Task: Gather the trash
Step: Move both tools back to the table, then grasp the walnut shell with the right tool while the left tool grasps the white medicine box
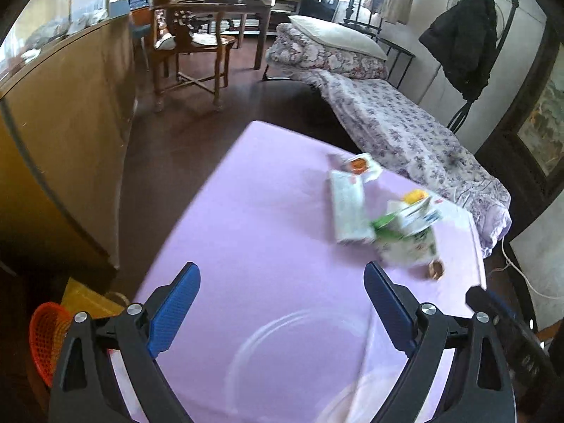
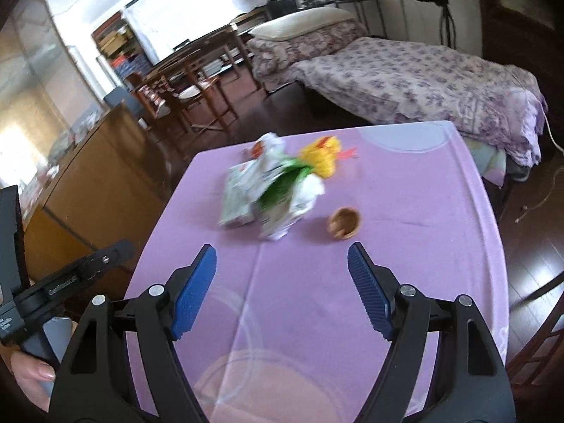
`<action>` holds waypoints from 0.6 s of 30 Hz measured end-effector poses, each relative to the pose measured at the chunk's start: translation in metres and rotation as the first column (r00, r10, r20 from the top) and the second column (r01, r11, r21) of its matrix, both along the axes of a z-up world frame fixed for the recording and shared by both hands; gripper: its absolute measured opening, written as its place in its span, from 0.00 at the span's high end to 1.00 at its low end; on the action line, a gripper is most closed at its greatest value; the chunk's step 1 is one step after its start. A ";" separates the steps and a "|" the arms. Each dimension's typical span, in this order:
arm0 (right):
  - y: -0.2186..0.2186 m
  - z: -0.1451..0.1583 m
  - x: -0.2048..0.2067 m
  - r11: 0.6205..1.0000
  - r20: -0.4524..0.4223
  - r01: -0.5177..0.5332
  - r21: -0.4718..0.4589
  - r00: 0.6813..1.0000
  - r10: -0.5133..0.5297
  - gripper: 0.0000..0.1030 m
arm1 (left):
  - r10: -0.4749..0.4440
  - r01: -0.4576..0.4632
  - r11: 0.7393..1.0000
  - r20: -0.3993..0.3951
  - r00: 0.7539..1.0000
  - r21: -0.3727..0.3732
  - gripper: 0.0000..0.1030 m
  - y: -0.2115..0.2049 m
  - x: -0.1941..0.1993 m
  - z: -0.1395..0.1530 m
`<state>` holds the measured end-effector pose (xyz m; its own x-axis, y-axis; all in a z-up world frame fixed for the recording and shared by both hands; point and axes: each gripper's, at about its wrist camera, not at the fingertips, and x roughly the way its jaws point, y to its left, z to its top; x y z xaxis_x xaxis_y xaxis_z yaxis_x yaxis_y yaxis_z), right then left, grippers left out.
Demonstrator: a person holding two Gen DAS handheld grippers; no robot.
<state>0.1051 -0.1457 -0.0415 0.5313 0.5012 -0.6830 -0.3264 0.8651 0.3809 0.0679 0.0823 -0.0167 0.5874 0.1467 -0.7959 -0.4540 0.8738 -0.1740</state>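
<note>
Both hand-held grippers hang over the lilac-clothed desk [image 2: 423, 211] with jaws spread wide and nothing between them — left hand-held gripper [image 1: 282, 303], right hand-held gripper [image 2: 282, 282]. The trash lies ahead: a blurred heap of white, green and yellow paper wrappers [image 2: 282, 183], a small brown nutshell-like cup [image 2: 344, 222] just beside it. An orange mesh basket [image 1: 44, 338] sits on the floor at the desk's left; a floral-covered bed [image 2: 423, 84] stands beyond.

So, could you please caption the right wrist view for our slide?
Open right gripper above the purple table, facing crumpled wrappers and a small brown cup.
</note>
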 end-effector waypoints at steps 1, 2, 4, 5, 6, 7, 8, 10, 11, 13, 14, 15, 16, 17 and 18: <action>-0.004 0.000 0.004 1.000 0.005 0.022 0.005 1.000 -0.022 0.27 | -0.005 0.005 1.000 0.001 1.000 -0.007 0.11 -0.005 0.008 -0.001; -0.007 -0.001 0.006 0.999 0.015 0.041 -0.002 0.999 -0.041 0.27 | -0.008 0.008 1.000 0.002 1.000 -0.016 0.11 -0.009 0.018 -0.003; -0.008 -0.004 0.009 0.998 0.028 0.057 -0.022 0.998 -0.056 0.27 | -0.003 0.003 0.999 -0.001 1.000 -0.033 0.11 -0.017 0.035 -0.008; -0.009 -0.008 0.012 0.997 0.033 0.061 -0.046 0.998 -0.060 0.27 | 0.004 -0.004 0.999 -0.004 1.000 -0.034 0.11 -0.021 0.040 -0.012; -0.010 -0.010 0.013 0.997 0.032 0.058 -0.053 0.998 -0.056 0.27 | 0.016 -0.016 0.999 -0.009 1.000 -0.034 0.11 -0.022 0.043 -0.015; -0.010 -0.011 0.013 0.997 0.032 0.054 -0.055 0.998 -0.053 0.27 | 0.028 -0.028 0.999 -0.012 1.000 -0.038 0.11 -0.022 0.044 -0.018; -0.011 -0.013 0.014 0.997 0.030 0.055 -0.059 0.998 -0.053 0.27 | 0.039 -0.039 0.998 -0.014 0.999 -0.057 0.11 -0.024 0.045 -0.026; -0.017 -0.018 0.016 0.995 0.025 0.074 -0.070 0.997 -0.072 0.27 | 0.024 -0.027 0.997 -0.037 0.999 -0.074 0.11 -0.024 0.044 -0.035; -0.018 -0.018 0.016 0.994 0.026 0.080 -0.072 0.997 -0.078 0.27 | 0.001 -0.007 0.996 -0.067 0.998 -0.084 0.11 -0.024 0.047 -0.040; -0.026 -0.019 0.019 0.992 0.024 0.103 -0.070 0.995 -0.101 0.25 | -0.004 -0.002 0.996 -0.066 0.998 -0.088 0.11 -0.018 0.042 -0.042; -0.029 -0.018 0.020 0.991 0.020 0.113 -0.068 0.993 -0.112 0.25 | 0.005 -0.010 0.996 -0.055 0.998 -0.083 0.11 -0.016 0.040 -0.042; -0.032 -0.018 0.021 0.990 0.015 0.121 -0.067 0.993 -0.121 0.25 | 0.013 -0.017 0.997 -0.051 0.999 -0.081 0.11 -0.014 0.039 -0.042; -0.034 -0.019 0.022 0.989 0.009 0.129 -0.066 0.992 -0.129 0.25 | 0.013 -0.017 0.996 -0.053 0.998 -0.088 0.11 -0.013 0.041 -0.043; -0.037 -0.020 0.023 0.987 0.002 0.145 -0.068 0.989 -0.145 0.25 | 0.010 -0.016 0.995 -0.055 0.998 -0.099 0.11 -0.010 0.040 -0.044; -0.040 -0.021 0.022 0.984 0.000 0.161 -0.076 0.987 -0.162 0.25 | 0.011 -0.017 0.994 -0.056 0.998 -0.105 0.11 -0.007 0.040 -0.044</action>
<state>0.1275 -0.1857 -0.0621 0.5968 0.3557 -0.7192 -0.1781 0.9327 0.3136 0.1078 0.0752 -0.0608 0.5406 0.0682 -0.8385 -0.4776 0.8454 -0.2391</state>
